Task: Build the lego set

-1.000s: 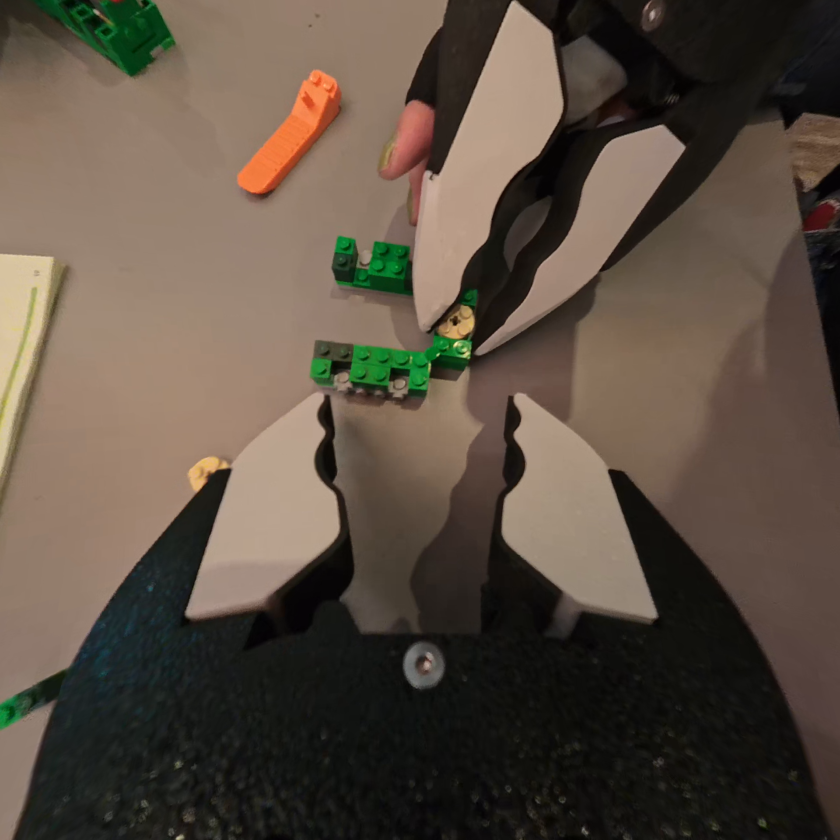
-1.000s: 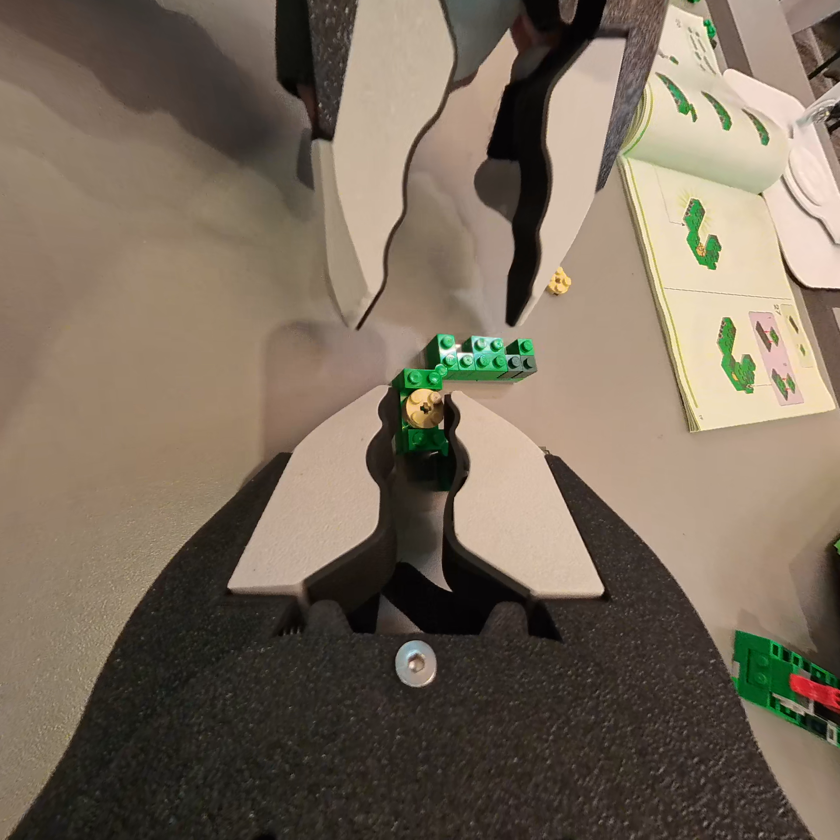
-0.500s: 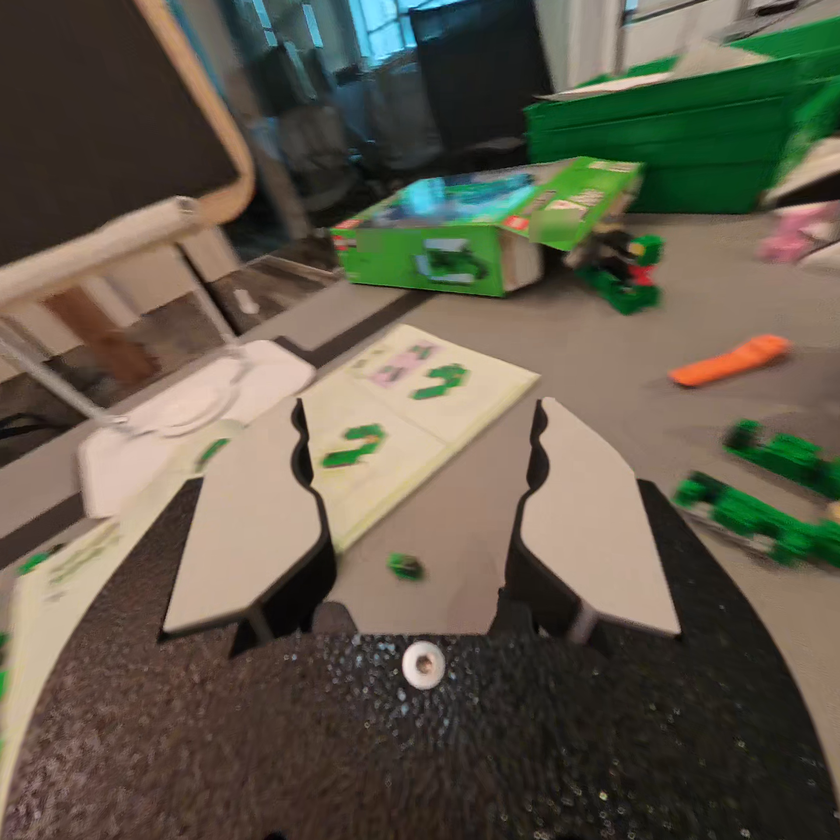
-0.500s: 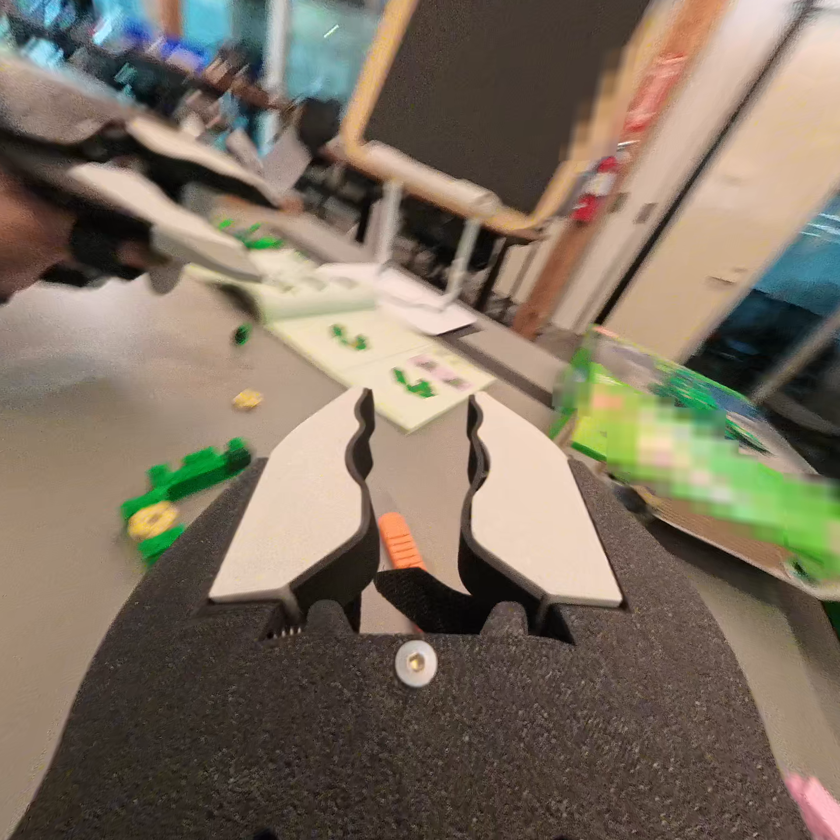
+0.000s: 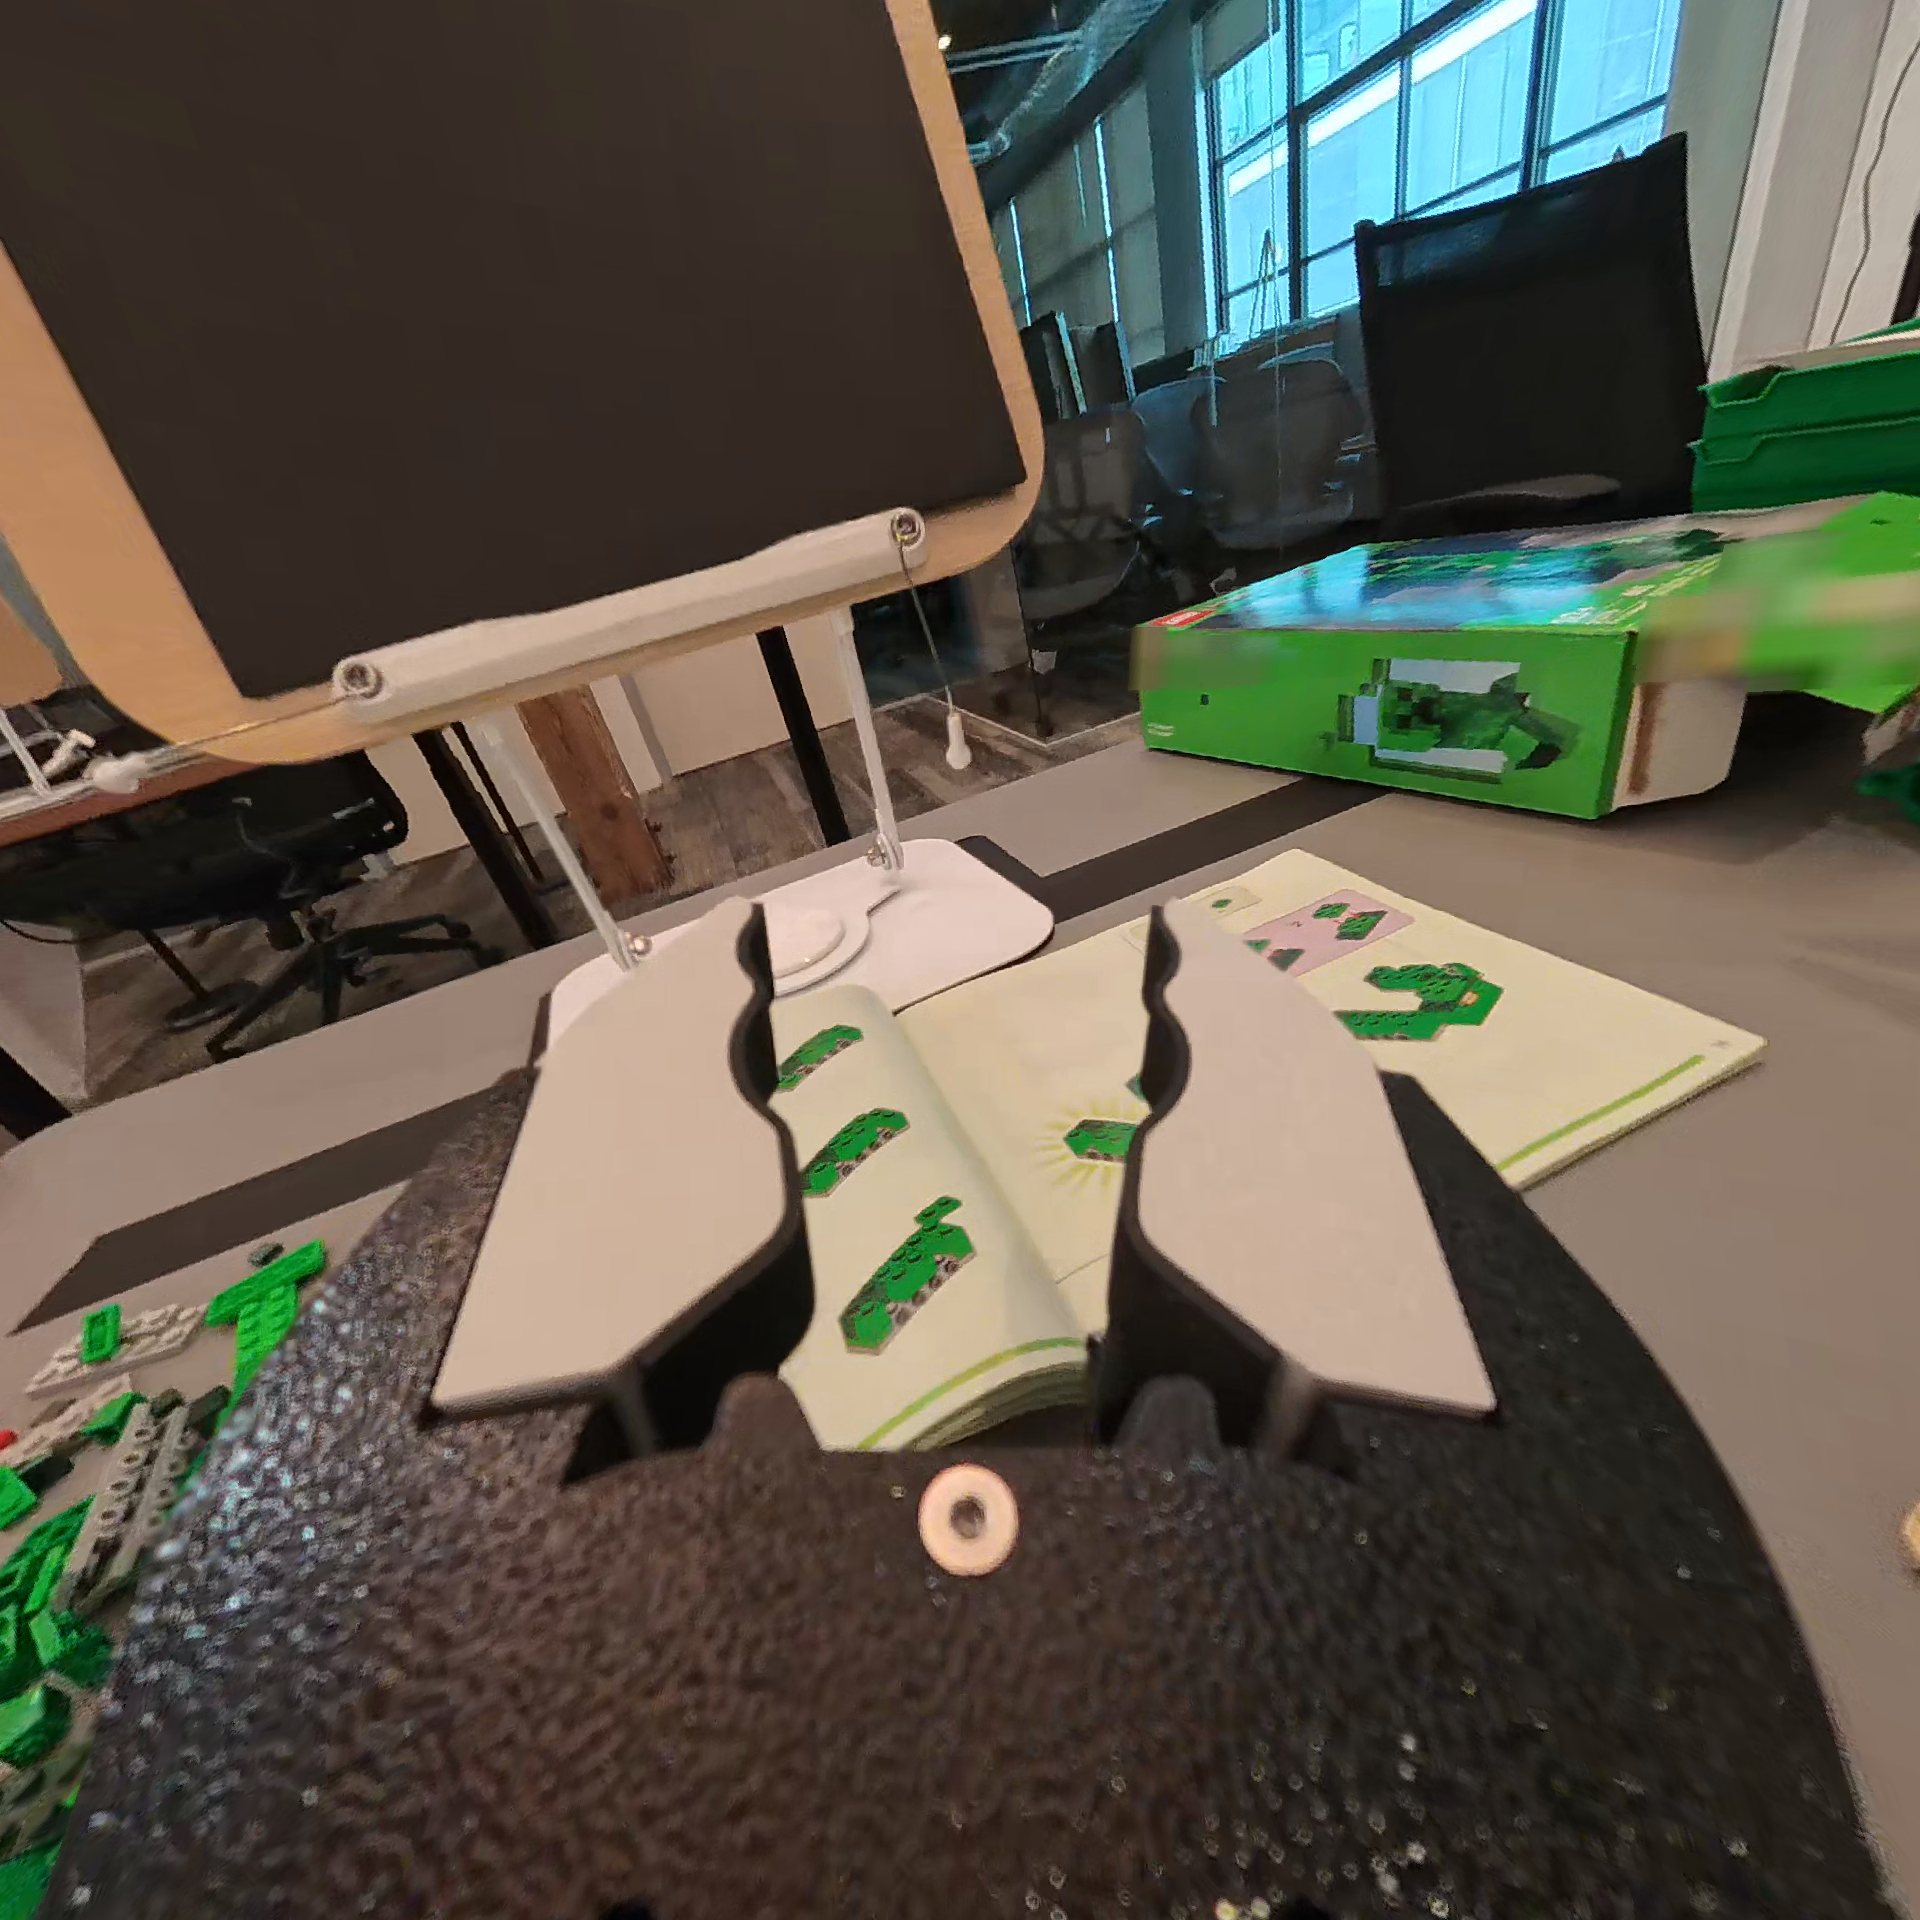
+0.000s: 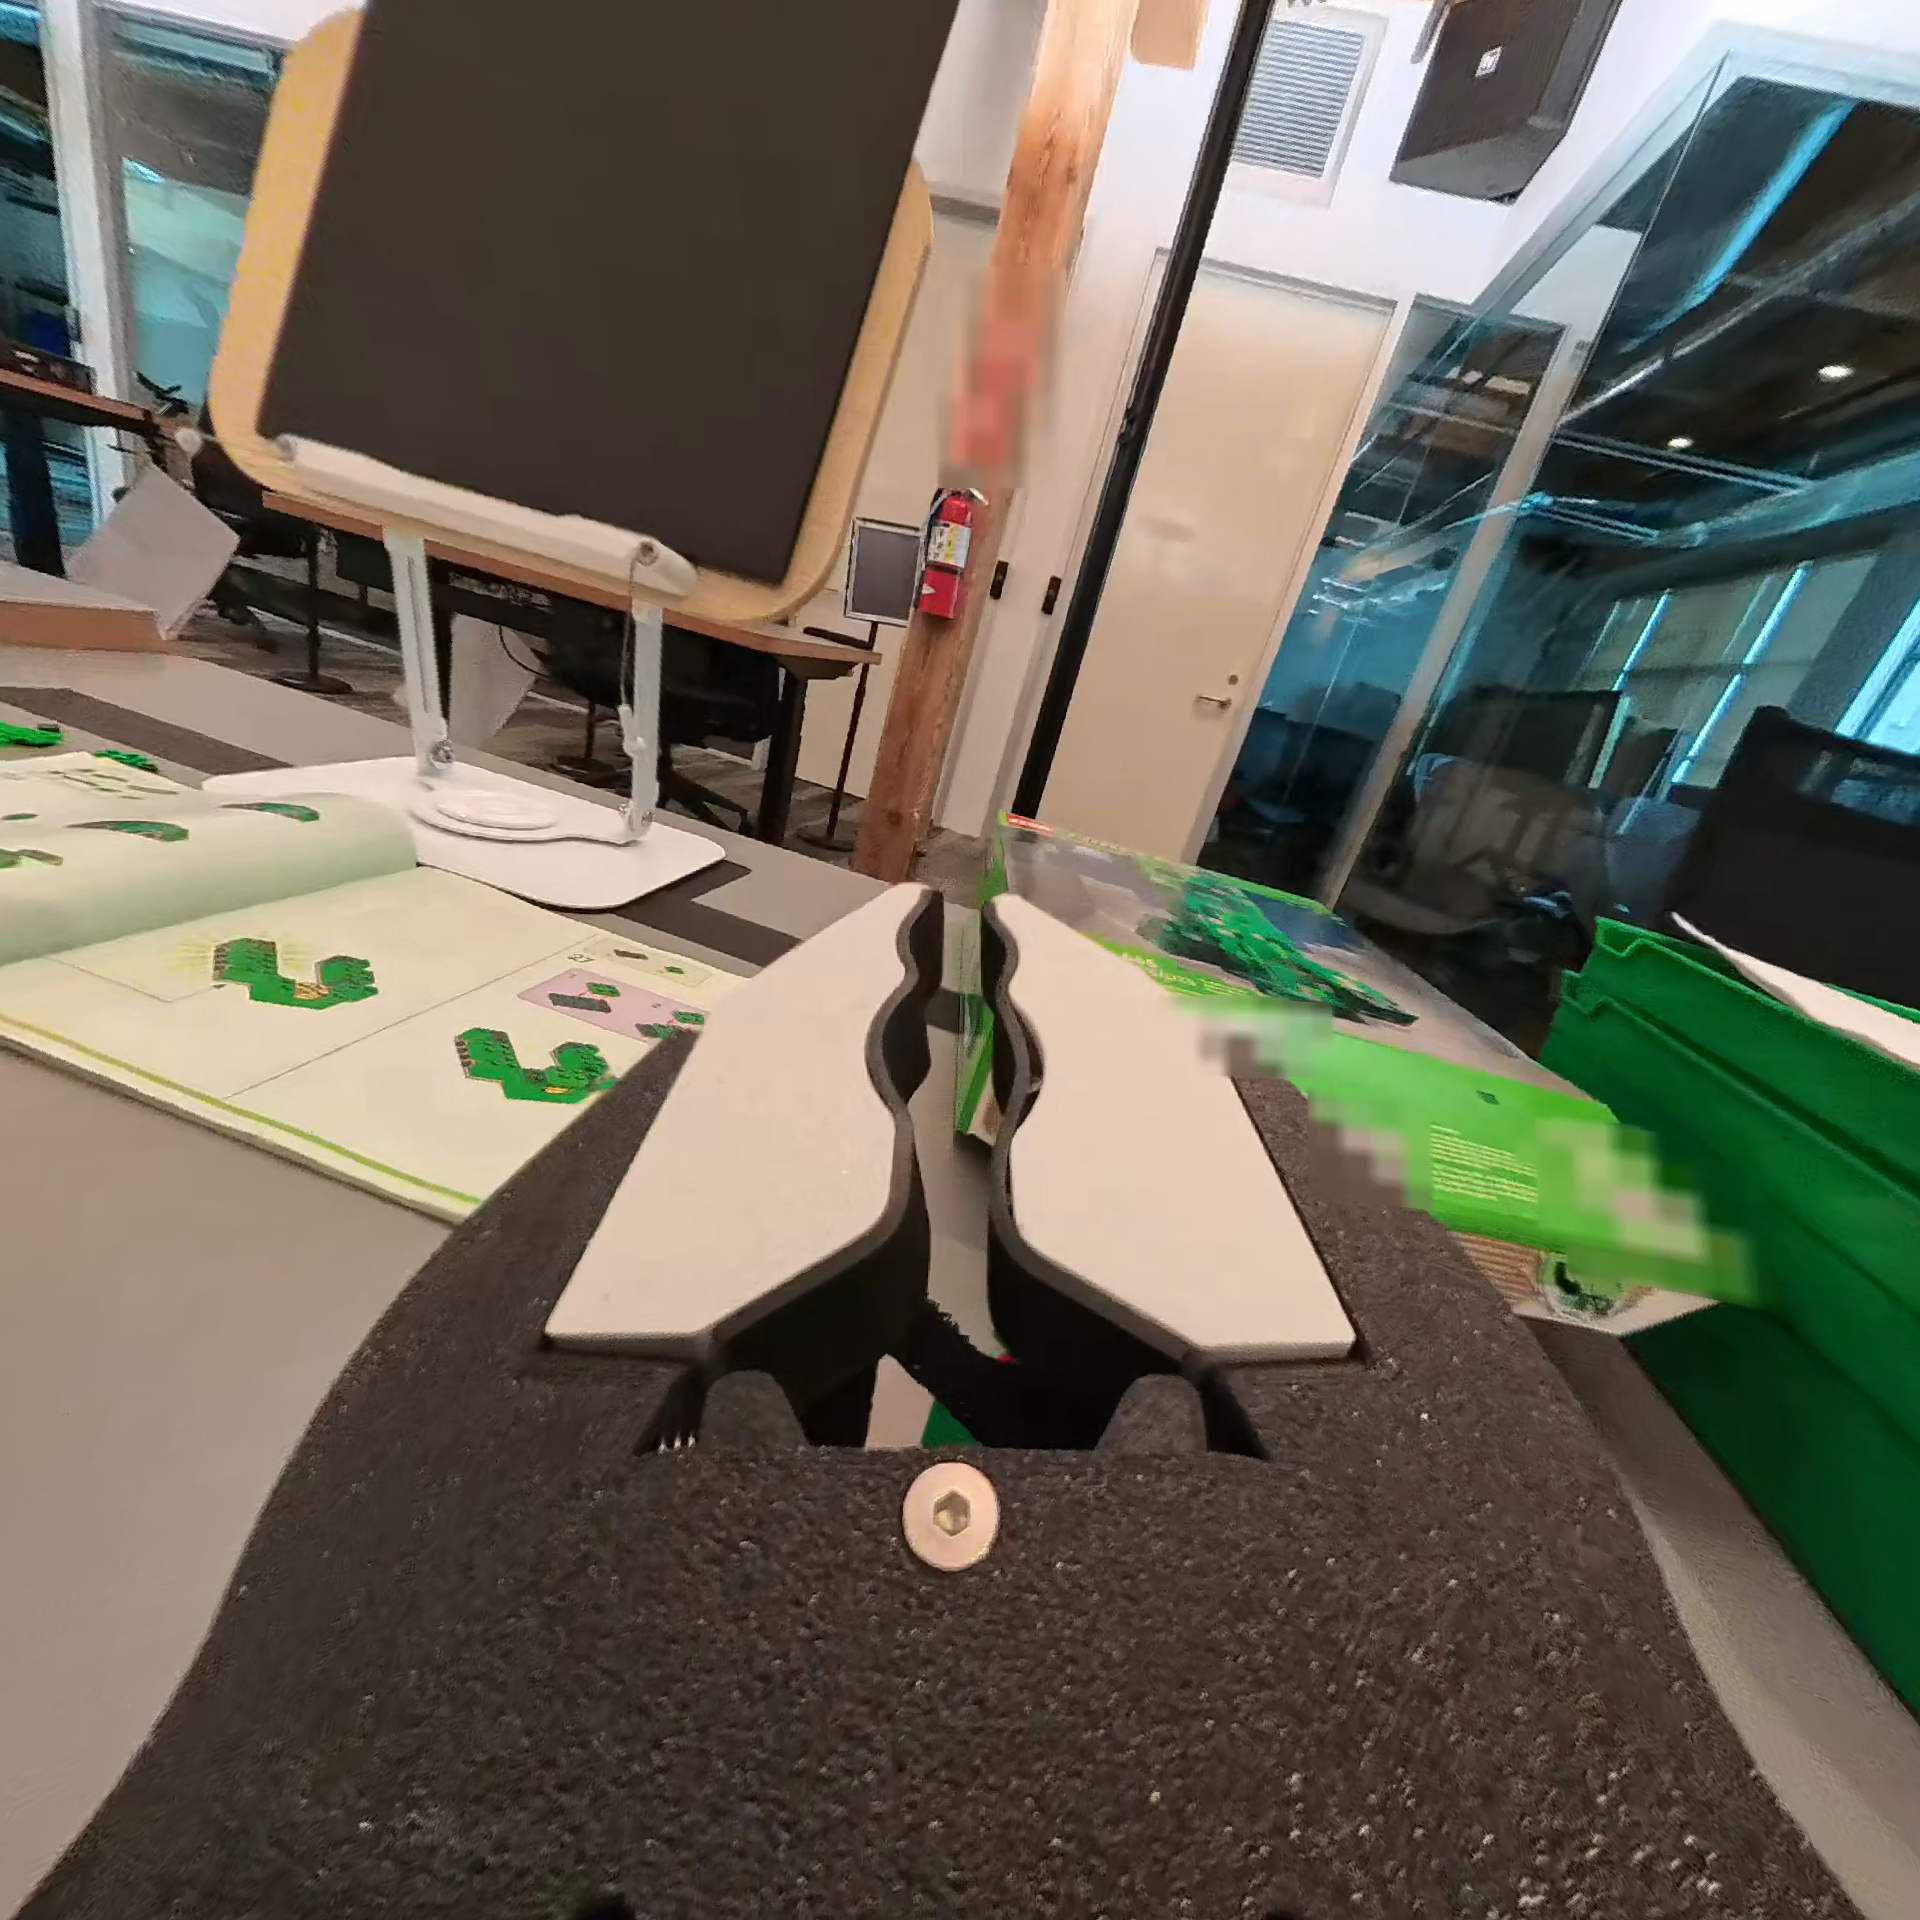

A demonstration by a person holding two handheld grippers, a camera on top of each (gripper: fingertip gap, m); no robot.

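Note:
My left gripper is open and empty, raised above the grey table. It points at the open instruction booklet, whose pages show green builds. Loose green and grey Lego pieces lie at the lower left of the left wrist view. My right gripper is raised too, its jaws almost together with nothing between them. It points at the green Lego box. The booklet lies to its left. The small green assembly is out of both views.
A black board on a white stand rises behind the booklet; the stand also shows in the right wrist view. The Lego box lies at the back right. Stacked green bins stand at the right. A small tan piece lies at the right edge. The grippers' ends are close to 30 cm from one another. From the left gripper's tips to the small tan piece is close to 15 cm.
Both grippers have lifted off the table and tilted up toward the booklet and box. The right gripper has let go of the green assembly with the tan round piece and has narrowed.

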